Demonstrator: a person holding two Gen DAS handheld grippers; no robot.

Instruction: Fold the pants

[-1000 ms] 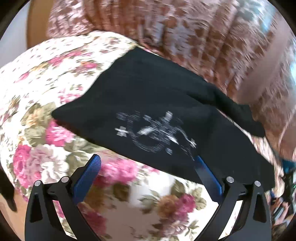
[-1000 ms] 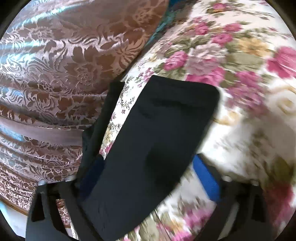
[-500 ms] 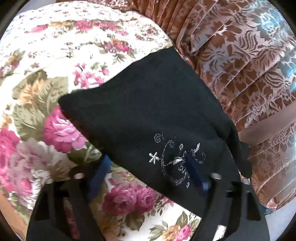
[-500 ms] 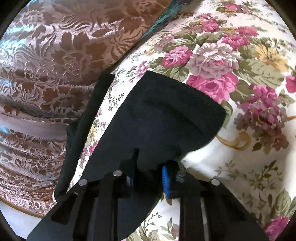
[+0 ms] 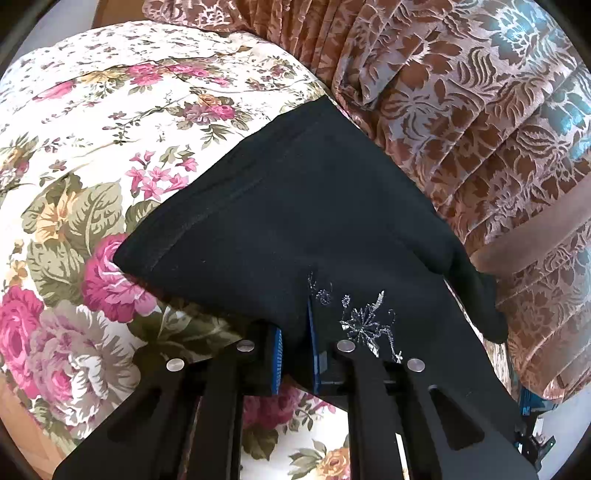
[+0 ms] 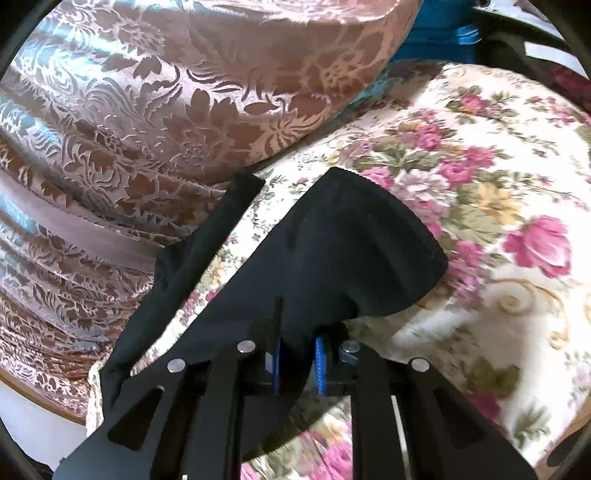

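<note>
Black pants (image 5: 295,203) with a silver embroidered motif (image 5: 365,325) lie on a floral bedspread (image 5: 92,184). My left gripper (image 5: 293,325) is shut on the near edge of the fabric, just left of the motif. In the right wrist view, the pants (image 6: 351,251) rise off the bedspread (image 6: 498,206) in a bunched fold with a stitched hem at the far end. My right gripper (image 6: 297,347) has its jaws closing, with that fold pinched between the blue pads. A narrow black strip of the pants (image 6: 192,266) trails along the bed's left edge.
Shiny brown brocade fabric (image 5: 480,129) hangs in pleats right beside the bed, on the left in the right wrist view (image 6: 147,110). A teal object (image 6: 443,26) sits beyond it. Wooden floor (image 5: 22,421) shows at the bed's near corner.
Both grippers stood open around the pants' edge and have closed onto the fabric. The right one has lifted its end off the bedspread into a fold. The left one moved in toward the motif.
</note>
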